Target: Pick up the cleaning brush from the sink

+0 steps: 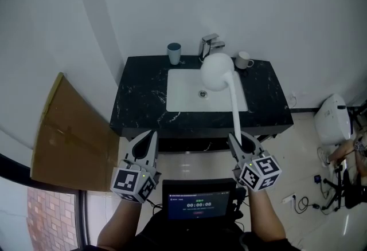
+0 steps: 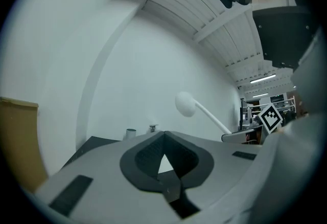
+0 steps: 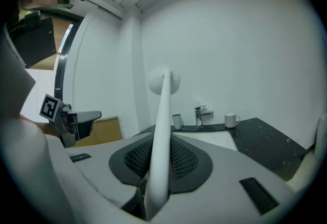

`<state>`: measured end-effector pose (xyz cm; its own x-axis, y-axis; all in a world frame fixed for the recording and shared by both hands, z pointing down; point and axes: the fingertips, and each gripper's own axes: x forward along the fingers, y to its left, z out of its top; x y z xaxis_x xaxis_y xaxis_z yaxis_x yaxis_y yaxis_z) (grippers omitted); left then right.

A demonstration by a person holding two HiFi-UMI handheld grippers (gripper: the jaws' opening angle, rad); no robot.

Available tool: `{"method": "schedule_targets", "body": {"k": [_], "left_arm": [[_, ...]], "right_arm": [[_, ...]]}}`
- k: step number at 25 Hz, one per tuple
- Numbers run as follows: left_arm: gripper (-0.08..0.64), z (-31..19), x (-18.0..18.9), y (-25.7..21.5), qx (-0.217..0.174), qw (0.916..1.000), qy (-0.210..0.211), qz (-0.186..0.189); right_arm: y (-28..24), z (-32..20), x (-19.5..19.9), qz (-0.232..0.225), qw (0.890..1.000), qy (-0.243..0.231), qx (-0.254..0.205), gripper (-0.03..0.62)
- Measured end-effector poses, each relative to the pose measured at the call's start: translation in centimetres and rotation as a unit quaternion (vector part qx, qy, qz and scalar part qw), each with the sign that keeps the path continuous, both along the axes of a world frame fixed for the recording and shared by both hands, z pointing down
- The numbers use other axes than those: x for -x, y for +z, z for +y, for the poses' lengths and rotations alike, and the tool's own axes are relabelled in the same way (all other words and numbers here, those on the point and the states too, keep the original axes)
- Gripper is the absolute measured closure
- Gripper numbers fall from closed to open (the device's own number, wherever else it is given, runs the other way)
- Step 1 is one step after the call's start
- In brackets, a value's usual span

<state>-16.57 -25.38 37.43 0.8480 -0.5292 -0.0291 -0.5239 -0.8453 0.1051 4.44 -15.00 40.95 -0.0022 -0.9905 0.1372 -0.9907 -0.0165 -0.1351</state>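
The white cleaning brush (image 1: 218, 71) has a round head and a long thin handle. My right gripper (image 1: 236, 140) is shut on the handle's lower end and holds the brush level, with its head hanging over the white sink (image 1: 179, 101). In the right gripper view the handle (image 3: 159, 136) runs up between the pads to the head (image 3: 163, 81). My left gripper (image 1: 151, 135) is shut on nothing, in front of the black counter (image 1: 137, 104) and left of the brush. In the left gripper view its tips (image 2: 163, 134) meet, with the brush (image 2: 185, 104) off to the right.
A grey-blue cup (image 1: 174, 53), a chrome faucet (image 1: 210, 45) and a white mug (image 1: 243, 60) stand along the counter's back edge. A cardboard sheet (image 1: 74, 135) leans at the left. At the right are a white appliance (image 1: 334, 118) and floor cables (image 1: 301, 203). A small screen (image 1: 198, 203) sits at my chest.
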Motion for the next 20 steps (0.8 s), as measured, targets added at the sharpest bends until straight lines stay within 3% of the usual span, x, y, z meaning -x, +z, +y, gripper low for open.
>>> {"method": "schedule_targets", "body": {"k": [20], "left_arm": [[0.545,1.5,-1.6,0.4,-0.011,0.9997,0.0,-0.021]], "right_arm": [[-0.9,1.1,-0.2,0.024,1.0,0.0,-0.017,0.535]]}}
